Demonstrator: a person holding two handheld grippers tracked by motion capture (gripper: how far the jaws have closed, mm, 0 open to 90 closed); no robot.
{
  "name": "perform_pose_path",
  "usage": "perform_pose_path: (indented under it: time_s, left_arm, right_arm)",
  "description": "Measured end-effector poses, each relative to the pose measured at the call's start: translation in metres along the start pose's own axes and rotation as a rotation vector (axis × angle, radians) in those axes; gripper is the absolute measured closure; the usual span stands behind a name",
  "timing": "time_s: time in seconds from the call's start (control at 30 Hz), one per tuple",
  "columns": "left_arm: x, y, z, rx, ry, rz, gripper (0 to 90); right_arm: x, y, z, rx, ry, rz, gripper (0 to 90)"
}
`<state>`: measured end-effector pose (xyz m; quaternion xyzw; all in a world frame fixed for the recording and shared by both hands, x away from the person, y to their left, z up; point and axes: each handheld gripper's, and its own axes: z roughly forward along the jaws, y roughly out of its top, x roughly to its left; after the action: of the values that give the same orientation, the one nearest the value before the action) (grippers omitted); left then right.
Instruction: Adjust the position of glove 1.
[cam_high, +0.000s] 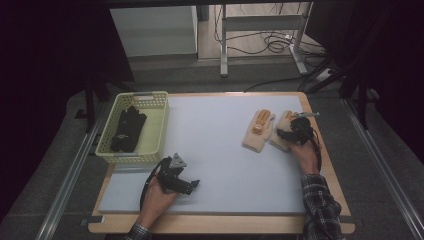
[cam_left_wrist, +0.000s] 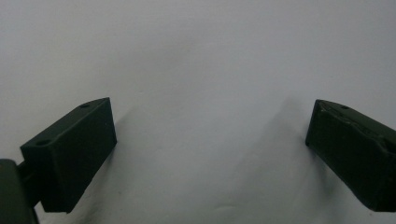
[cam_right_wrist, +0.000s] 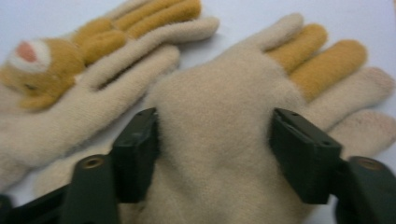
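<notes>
Two beige knitted gloves with orange fingers lie side by side at the right of the pale blue mat (cam_high: 215, 155). The left glove (cam_high: 258, 131) (cam_right_wrist: 70, 93) carries an orange animal face. My right gripper (cam_high: 294, 130) (cam_right_wrist: 215, 135) is down over the right glove (cam_high: 282, 122) (cam_right_wrist: 219, 93), jaws open, one on each side of its palm and touching the fabric. My left gripper (cam_high: 191, 185) (cam_left_wrist: 210, 121) rests open near the mat's front left, with only bare mat between its jaws.
A pale yellow basket (cam_high: 162, 125) stands at the mat's left edge with a pair of black gloves (cam_high: 127, 129) inside. The wooden table edge (cam_high: 220, 224) runs along the front. Desk legs and cables (cam_high: 270, 42) lie on the floor beyond.
</notes>
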<state>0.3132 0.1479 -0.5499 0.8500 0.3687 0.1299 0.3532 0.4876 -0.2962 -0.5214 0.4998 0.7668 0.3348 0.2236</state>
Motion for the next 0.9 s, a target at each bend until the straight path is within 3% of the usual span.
perform_pose_path:
  time_s: [0.23, 0.37, 0.4, 0.43, 0.63, 0.9]
  left_arm:
    - [0.000, 0.000, 0.000, 0.000, 0.000, 0.001, 1.8]
    - [0.000, 0.000, 0.000, 0.000, 0.001, 0.001, 1.8]
    - [0.000, 0.000, 0.000, 0.000, 0.000, 0.001, 1.8]
    - [0.000, 0.000, 0.000, 0.000, 0.000, 0.001, 1.8]
    - [0.000, 0.000, 0.000, 0.000, 0.001, 0.001, 1.8]
    - [0.000, 0.000, 0.000, 0.000, 0.001, 0.000, 1.8]
  right_arm:
    - [0.007, 0.000, -0.006, 0.020, -0.013, -0.014, 58.8]
    - [0.008, -0.004, -0.011, -0.012, -0.005, -0.003, 64.5]
    - [0.008, -0.005, -0.017, -0.040, 0.002, -0.010, 76.0]
    - [0.008, -0.005, -0.021, -0.059, 0.005, -0.013, 77.7]
    - [0.012, 0.000, -0.038, -0.082, 0.011, -0.041, 82.9]
    - [0.025, 0.005, -0.062, -0.117, 0.064, -0.069, 83.5]
